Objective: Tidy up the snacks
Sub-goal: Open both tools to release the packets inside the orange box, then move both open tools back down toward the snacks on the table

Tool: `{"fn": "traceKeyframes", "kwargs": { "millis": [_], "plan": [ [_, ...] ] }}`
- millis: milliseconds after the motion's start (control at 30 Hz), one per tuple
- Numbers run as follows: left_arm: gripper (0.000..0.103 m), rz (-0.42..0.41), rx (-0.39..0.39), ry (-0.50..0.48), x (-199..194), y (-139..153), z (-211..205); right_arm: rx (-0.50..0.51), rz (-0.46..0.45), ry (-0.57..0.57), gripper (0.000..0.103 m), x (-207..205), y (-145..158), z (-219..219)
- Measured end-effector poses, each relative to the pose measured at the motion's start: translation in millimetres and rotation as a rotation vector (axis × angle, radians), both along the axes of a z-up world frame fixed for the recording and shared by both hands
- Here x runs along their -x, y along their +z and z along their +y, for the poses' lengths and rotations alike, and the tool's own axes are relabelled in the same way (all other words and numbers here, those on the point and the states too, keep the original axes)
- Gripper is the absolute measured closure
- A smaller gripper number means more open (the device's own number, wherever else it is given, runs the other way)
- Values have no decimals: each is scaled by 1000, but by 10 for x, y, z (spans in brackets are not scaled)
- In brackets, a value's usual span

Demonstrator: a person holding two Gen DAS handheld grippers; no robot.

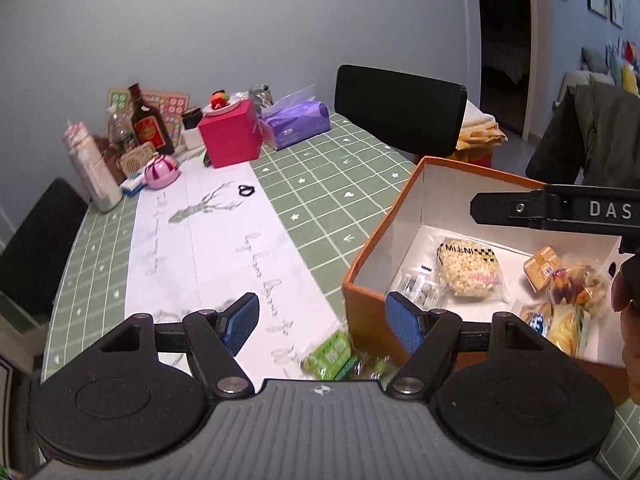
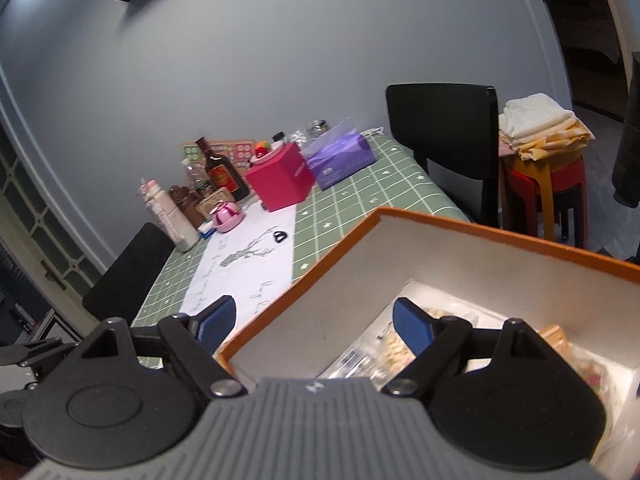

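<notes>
An orange box (image 1: 362,264) with a white inside stands on the green checked tablecloth (image 1: 320,184). It holds several snack packets, among them a popcorn bag (image 1: 468,268), an orange packet (image 1: 542,266) and a dried fruit bag (image 1: 576,284). Green snack packets (image 1: 328,356) lie on the table by the box's near left corner. My left gripper (image 1: 324,318) is open and empty above them. My right gripper (image 2: 314,322) is open and empty, straddling the orange box's left wall (image 2: 304,280); it also shows in the left wrist view (image 1: 556,210) over the box.
At the table's far end stand a red box (image 1: 230,136), a purple tissue pack (image 1: 298,120), a dark bottle (image 1: 150,122), a pink round thing (image 1: 160,172) and white bottles (image 1: 94,168). A black clip (image 1: 246,191) lies on the white runner (image 1: 212,240). Black chairs (image 1: 400,108) flank the table.
</notes>
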State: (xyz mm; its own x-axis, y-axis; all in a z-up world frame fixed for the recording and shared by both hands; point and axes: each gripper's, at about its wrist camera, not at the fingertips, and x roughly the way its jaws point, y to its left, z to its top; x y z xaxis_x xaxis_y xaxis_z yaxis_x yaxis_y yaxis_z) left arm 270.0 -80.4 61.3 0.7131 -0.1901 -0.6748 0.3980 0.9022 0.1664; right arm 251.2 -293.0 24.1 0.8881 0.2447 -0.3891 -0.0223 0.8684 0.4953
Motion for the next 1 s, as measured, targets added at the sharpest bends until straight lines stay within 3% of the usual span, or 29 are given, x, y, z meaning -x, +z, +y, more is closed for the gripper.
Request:
{"fn": "traceKeyframes", "kwargs": {
  "millis": [267,500,767,1000],
  "plan": [
    [18,16,86,107,335,-143,706,85,-39,44,19,407,26,411],
    [17,30,166,191,662,-362,1226,124,-15,68,18,683,-132,697],
    [16,9,210,181,1004,-598,1407,129,24,86,18,855,-401,957],
    [13,-7,235,163,1006,-736,1379,158,48,91,18,1064,-623,1064]
  ]
}}
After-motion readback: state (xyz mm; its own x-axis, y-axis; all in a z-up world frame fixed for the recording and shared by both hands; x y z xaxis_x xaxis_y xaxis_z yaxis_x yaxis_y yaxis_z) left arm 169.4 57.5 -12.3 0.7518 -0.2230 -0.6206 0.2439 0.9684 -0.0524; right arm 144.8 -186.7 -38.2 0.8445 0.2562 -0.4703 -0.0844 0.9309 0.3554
